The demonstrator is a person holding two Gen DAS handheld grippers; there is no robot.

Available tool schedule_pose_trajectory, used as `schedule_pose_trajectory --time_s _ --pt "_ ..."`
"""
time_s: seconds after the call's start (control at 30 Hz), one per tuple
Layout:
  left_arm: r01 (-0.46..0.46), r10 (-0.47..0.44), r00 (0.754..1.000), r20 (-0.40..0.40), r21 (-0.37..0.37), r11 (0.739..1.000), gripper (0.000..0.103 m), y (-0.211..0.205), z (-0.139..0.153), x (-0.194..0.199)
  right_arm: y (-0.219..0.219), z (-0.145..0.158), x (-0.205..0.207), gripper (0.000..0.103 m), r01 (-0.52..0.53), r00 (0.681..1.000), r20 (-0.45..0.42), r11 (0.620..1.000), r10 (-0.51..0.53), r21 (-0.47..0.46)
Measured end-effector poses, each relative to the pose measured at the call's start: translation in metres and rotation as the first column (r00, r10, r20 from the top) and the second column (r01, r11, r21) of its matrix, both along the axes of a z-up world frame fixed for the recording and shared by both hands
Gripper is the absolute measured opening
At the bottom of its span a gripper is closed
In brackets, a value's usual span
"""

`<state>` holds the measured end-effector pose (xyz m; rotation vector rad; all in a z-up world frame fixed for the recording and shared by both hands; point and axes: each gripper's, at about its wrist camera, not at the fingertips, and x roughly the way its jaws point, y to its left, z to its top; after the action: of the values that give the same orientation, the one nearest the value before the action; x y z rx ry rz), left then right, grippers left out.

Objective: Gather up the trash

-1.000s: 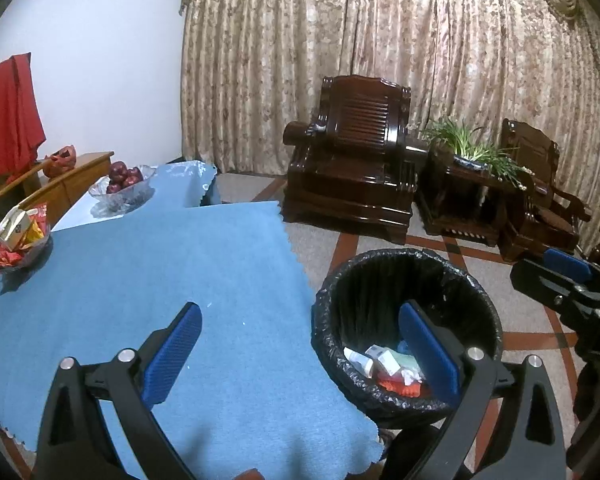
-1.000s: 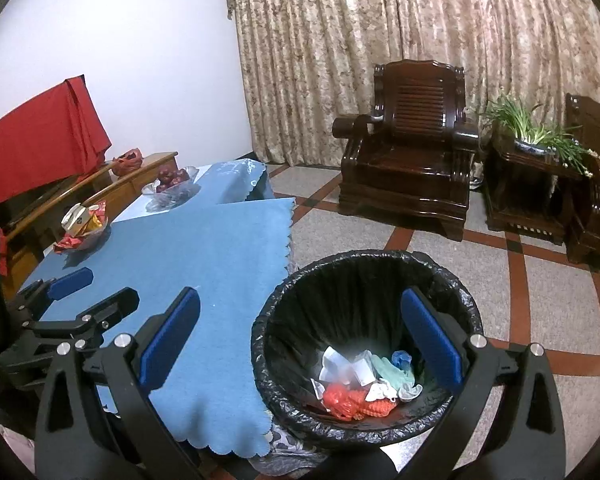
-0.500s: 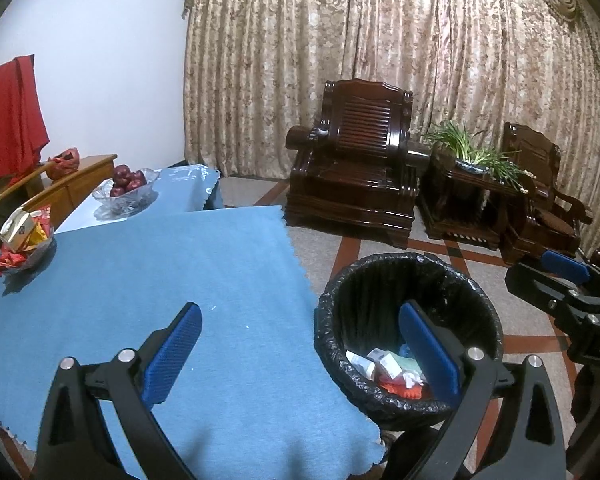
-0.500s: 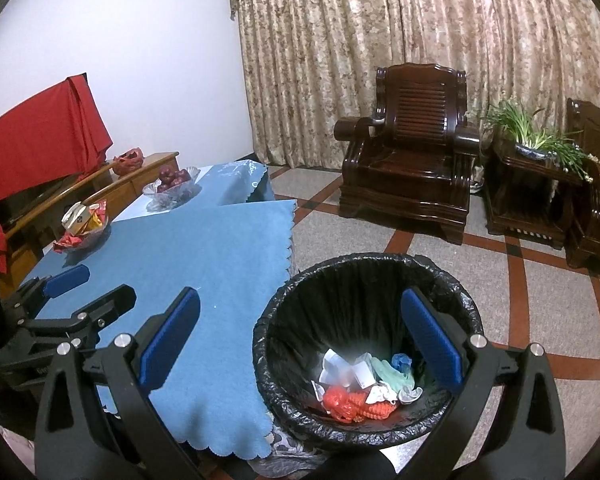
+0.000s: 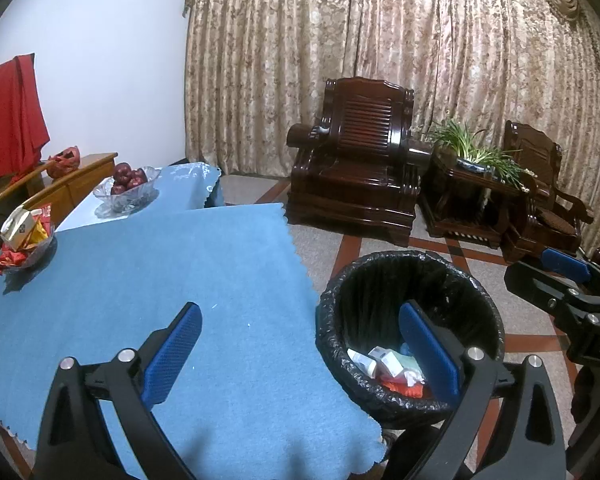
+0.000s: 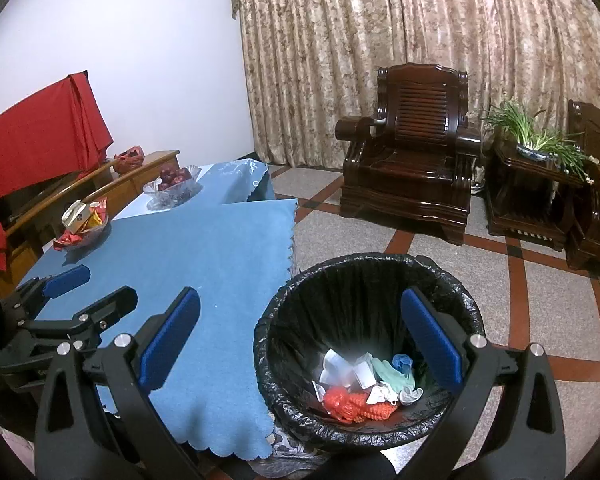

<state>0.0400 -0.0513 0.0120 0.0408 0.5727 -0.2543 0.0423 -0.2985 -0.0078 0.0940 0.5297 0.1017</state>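
A round bin with a black liner (image 6: 380, 276) stands on the floor beside the table; it also shows in the left wrist view (image 5: 380, 268). Crumpled white, green, blue and red trash (image 6: 364, 384) lies in its bottom, also seen in the left wrist view (image 5: 384, 364). My right gripper (image 6: 300, 332) is open and empty above the bin's near left rim. My left gripper (image 5: 300, 340) is open and empty over the blue tablecloth's (image 5: 148, 280) right edge. Each gripper shows in the other's view: the right (image 5: 556, 280), the left (image 6: 84, 292).
A glass bowl of red fruit (image 5: 126, 186) and a dish of snack packets (image 5: 24, 236) sit at the table's far left. Dark wooden armchairs (image 6: 412, 168), a side table with a plant (image 6: 540, 152) and curtains stand behind. A red cloth (image 6: 36, 132) hangs left.
Both views have tilted slightly upward and back; the bin and table sit a little lower in frame. Both grippers stay open and empty.
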Motion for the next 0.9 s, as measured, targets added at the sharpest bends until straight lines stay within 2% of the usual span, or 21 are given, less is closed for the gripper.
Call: schedule_pose_trajectory --time_s 0.9 --pt "-0.004 0.004 1.0 -0.003 0.002 1.0 0.097 0.0027 -0.0005 0.0004 0.0043 -0.0014 0.0001 0.098 0.0 1.0 -0.001 1.0 0.0 -0.002"
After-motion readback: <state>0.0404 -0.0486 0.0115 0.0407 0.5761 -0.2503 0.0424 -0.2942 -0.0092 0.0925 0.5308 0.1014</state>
